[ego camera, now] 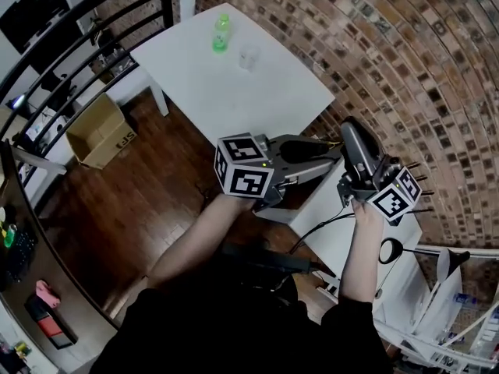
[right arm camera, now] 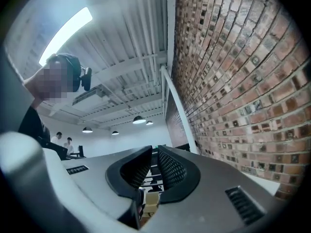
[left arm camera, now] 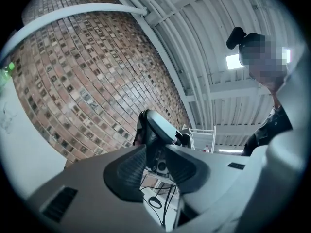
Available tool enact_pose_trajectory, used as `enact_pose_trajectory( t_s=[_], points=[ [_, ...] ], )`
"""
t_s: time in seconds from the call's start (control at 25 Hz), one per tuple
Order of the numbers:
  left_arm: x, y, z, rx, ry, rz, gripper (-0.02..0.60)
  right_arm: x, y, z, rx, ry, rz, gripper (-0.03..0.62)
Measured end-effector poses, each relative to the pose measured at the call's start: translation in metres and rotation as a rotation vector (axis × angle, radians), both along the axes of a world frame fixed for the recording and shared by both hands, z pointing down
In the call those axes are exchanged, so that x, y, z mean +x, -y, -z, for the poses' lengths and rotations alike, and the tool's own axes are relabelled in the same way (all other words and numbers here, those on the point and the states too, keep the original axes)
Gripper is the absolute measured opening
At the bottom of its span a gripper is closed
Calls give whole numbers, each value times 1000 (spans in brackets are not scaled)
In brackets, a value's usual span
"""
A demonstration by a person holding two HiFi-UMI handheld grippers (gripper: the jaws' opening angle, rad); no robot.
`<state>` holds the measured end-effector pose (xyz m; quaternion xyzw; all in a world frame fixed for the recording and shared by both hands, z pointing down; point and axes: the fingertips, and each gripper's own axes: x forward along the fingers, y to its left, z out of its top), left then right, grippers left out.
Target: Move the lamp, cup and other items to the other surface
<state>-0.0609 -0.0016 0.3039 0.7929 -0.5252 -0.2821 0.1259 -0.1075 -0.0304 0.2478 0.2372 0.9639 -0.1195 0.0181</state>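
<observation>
On far table (ego camera: 195, 84), well beyond L tongs (left arm camera: 155, 161) & up-left of them: bottle (ego camera: 221, 34) & cup (ego camera: 248, 58), near each other. L tongs were slightly spread, nothing between, tips aimed toward R tongs (right arm camera: 154, 166). R tongs had a narrow gap, also empty, held over near table (ego camera: 335, 236). Lamp (ego camera: 390, 250) sat there, just behind R tongs, person's side.

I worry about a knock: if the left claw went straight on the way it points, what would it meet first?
Most likely the right claw, which stands just ahead of the left claw; how close is hard to tell.
</observation>
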Motion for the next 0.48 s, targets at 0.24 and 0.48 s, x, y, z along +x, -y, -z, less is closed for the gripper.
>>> enact_pose_trajectory(
  t_s=[0.24, 0.48],
  points=[
    [-32, -38, -4, -14, 0, 61, 150, -34, -43, -7, -15, -8, 67, 67],
    [-65, -76, -6, -33, 0, 146, 150, -71, -87, -12, -40, -11, 154, 67]
  ],
)
